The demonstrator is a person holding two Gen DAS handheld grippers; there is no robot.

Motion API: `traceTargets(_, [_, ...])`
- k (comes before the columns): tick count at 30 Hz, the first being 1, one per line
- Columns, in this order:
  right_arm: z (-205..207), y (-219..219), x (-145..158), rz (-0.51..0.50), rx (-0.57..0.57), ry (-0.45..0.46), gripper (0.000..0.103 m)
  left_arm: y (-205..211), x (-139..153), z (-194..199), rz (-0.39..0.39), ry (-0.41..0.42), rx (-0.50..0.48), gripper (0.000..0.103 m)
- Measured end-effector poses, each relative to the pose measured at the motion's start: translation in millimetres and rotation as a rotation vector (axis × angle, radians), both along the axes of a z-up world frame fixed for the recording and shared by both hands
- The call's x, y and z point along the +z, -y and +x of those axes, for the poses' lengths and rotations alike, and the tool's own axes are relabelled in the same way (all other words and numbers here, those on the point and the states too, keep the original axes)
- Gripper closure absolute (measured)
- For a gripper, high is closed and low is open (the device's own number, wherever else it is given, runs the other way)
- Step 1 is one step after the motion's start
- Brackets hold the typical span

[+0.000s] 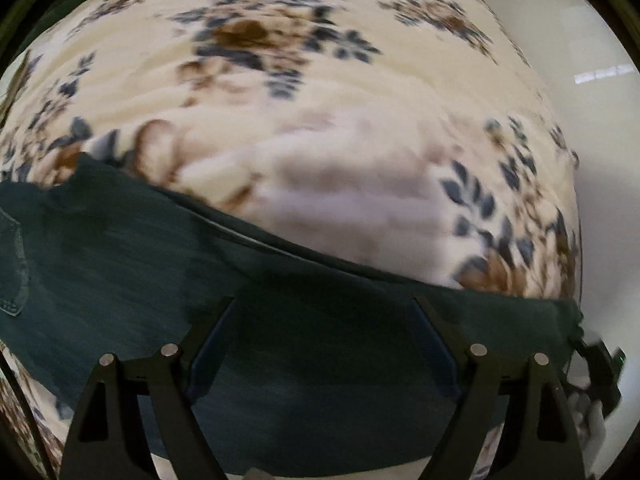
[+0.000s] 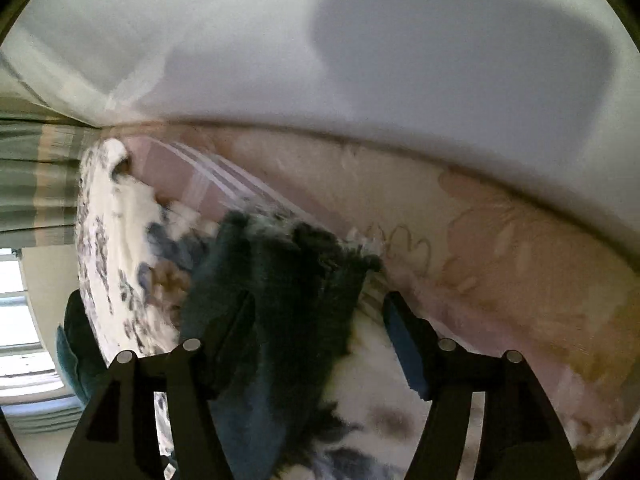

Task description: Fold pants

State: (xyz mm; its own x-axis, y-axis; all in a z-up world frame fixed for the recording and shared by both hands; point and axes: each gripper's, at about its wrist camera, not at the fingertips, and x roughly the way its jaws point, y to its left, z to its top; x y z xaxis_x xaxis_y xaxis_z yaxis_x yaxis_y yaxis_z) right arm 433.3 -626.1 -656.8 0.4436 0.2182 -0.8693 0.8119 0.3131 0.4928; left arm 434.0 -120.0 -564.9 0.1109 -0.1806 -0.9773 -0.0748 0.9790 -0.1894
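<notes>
The left hand-held gripper (image 1: 324, 320) points steeply down over the pants (image 1: 140, 248), its two fingers standing wide apart with only flat dark teal cloth showing between them; the pads are clear of the fabric and clamp nothing. The pants lie spread across the near part of a bed, on a cream blanket (image 1: 320, 92) printed with blue and brown flowers; their upper edge runs in a slanting line from the left side down toward the right, and a stitched pocket (image 1: 14, 264) shows at the far left of the cloth. Beyond the blanket to the right is a pale wall (image 1: 592, 160). At the lower right edge of the left wrist view a dark piece of gear shows past the end of the pants, too blurred to tell more.

The right hand-held gripper (image 2: 318, 308) hangs over the frayed end of a pants leg (image 2: 280, 280); its fingers are apart, the left finger lying over the dark cloth and the right finger (image 2: 404, 336) standing clear of it above the blanket (image 2: 120, 240); the cloth sits between the fingers but is not pinched. The frayed hem lies at the far edge of the blanket, just beside a pink striped sheet (image 2: 208, 176) and a pale pink flowered cover (image 2: 520, 248) that runs along the white wall (image 2: 280, 60). A striped curtain (image 2: 36, 184) and a bright window (image 2: 20, 340) are at the left; the view is blurred.
</notes>
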Motion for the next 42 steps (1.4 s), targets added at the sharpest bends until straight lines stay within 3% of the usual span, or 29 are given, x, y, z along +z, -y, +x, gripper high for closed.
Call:
traceTargets(3, [5.1,0.0,-5.0,-0.006,-0.043,0.102,0.027,16.3,-4.6,2.3,-0.001,0.0,-0.026,0.018])
traceTargets(5, [10.9,-2.5,9.5,-0.028,-0.035,0.22,0.028,22.1,-8.3,4.8,-0.001,0.009,-0.038,0.018])
traceTargets(7, [19.1,-9.1,18.2,-0.062,-0.003,0.28,0.028,27.4,-6.4,2.4,0.003,0.019,-0.055,0.018])
traceTargets(10, [38.1,-17.8,8.0,-0.073,0.086,0.232,0.028,34.2,-5.9,1.6,0.007,0.03,-0.072,0.018])
traceTargets(11, [43.4,-20.1,-2.1,-0.067,0.104,0.199,0.033,33.0,-5.3,0.6,0.004,0.029,-0.072,0.018])
traceTargets(13, [48.4,-23.8,-8.0,-0.106,0.111,0.158,0.055,30.9,-5.5,-0.4,0.001,0.028,-0.065,0.018])
traceTargets(14, [52.3,-26.8,-8.6,-0.126,0.104,0.149,0.079,28.9,-5.5,-1.4,-0.002,0.027,-0.061,0.018])
traceTargets(15, [46.9,-26.3,-1.4,-0.134,0.083,0.177,0.087,27.0,-5.3,-2.2,-0.005,0.025,-0.058,0.018])
traceTargets(20, [20.1,-32.9,36.4,-0.145,-0.011,0.317,0.09,15.8,-1.3,-6.2,-0.005,0.03,-0.051,0.018])
traceTargets(24, [20.8,-58.5,85.8,-0.189,0.024,0.389,0.09,-5.3,8.4,-10.5,0.002,0.025,-0.035,0.018])
traceTargets(27, [24.7,-96.1,130.3,-0.253,0.122,0.418,0.09,-26.6,15.6,-14.0,0.039,0.024,-0.035,0.007])
traceTargets(35, [58.7,-273.7,196.0,-0.383,0.442,0.4,0.091,-130.0,55.2,-29.4,0.047,0.113,0.089,0.007])
traceTargets(39, [73.8,-379.1,184.7,-0.377,0.602,0.379,0.091,-207.4,74.5,-43.7,0.043,0.125,0.172,0.007])
traceTargets(42, [77.7,-481.1,154.5,-0.402,0.788,0.316,0.091,-264.2,82.7,-56.7,0.079,0.125,0.226,0.007])
